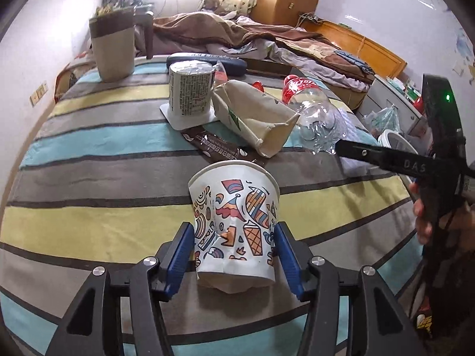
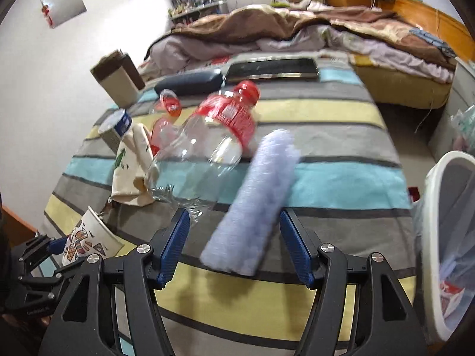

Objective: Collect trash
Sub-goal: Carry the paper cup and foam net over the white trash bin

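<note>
My left gripper (image 1: 234, 250) is shut on a crumpled paper cup (image 1: 234, 222) with colourful ice-cream prints, held over the striped table cloth (image 1: 89, 184); the cup also shows in the right wrist view (image 2: 89, 237). My right gripper (image 2: 234, 243) is open, its blue pads on either side of a pale blue rolled cloth (image 2: 255, 201) without touching it. A clear plastic bottle (image 2: 207, 136) with a red label lies just beyond, and shows in the left view (image 1: 311, 109). A white bin (image 2: 445, 237) with a liner stands at the right.
On the table lie a beige paper bag (image 1: 252, 112), an upturned instant-noodle cup (image 1: 190, 92), a brown wrapper (image 1: 213, 145), a dark case (image 2: 190, 81), a keyboard (image 2: 273, 69) and a tan box (image 1: 112, 47). A messy bed (image 2: 297, 29) lies beyond.
</note>
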Tool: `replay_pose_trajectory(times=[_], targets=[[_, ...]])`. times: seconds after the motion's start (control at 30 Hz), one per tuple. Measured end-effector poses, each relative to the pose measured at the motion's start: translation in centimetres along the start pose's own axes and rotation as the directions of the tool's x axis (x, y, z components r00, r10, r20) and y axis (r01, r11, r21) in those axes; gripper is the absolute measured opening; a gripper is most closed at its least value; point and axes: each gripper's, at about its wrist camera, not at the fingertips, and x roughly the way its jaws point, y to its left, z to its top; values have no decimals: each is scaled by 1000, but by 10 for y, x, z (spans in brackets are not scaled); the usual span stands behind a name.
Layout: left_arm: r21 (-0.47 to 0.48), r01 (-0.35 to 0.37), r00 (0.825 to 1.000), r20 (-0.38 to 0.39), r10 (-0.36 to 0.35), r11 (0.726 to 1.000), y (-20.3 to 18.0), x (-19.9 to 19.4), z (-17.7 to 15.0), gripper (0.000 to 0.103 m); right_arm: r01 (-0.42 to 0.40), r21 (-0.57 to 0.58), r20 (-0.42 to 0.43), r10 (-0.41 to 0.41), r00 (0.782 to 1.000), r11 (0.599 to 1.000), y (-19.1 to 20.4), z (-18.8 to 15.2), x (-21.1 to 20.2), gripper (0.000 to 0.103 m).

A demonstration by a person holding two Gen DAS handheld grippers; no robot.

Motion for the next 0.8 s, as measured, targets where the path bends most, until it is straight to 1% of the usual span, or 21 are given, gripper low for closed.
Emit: replay_pose_trajectory(times=[0.03, 0.1, 0.13, 0.17, 0.2, 0.23, 0.3, 0.37, 0.5, 0.63, 0.8], targets=[[7, -8, 1000, 4, 8, 1000, -2, 0, 0, 55, 7, 8, -2, -7, 1000, 1000, -1, -1, 0, 65], [15, -19, 1000, 6, 19, 1000, -4, 1, -1, 55, 22, 5, 9, -22, 1000, 1000, -1, -4, -1, 52], [12, -20, 1000, 7, 20, 1000, -6, 1, 0, 55, 30, 4, 10, -30, 1000, 1000, -1, -4, -1, 44], [5, -20, 1000, 11, 19, 1000, -6, 1, 0, 54, 30, 4, 10, -30, 1000, 1000, -2, -4, -1, 43], [-5, -16, 1000, 11, 16, 1000, -7, 2, 1, 53, 27, 8, 10, -27, 1000, 1000, -3, -5, -2, 37], [-9, -14, 1000, 13, 14, 1000, -9, 2, 1, 52, 24, 12, 11, -24, 1000, 1000, -4, -5, -3, 35], [-7, -15, 1000, 22, 15, 1000, -13, 0, -1, 50, 26, 8, 34, -26, 999, 1000, -4, -7, -9, 30], [-6, -17, 999, 35, 17, 1000, -17, -4, -3, 50, 38, -4, 51, -38, 998, 999, -3, -9, -14, 28], [-13, -19, 998, 60, 20, 1000, -23, -14, -6, 50, 37, -7, 64, -37, 997, 999, -6, -14, -24, 27], [-11, -25, 995, 93, 26, 1000, -32, -28, -3, 50, 15, -14, 85, -13, 996, 1000, -6, -19, -36, 27], [32, -32, 990, 137, 27, 999, -58, -42, 3, 50, 2, -33, 119, 2, 993, 999, -7, -28, -57, 27]])
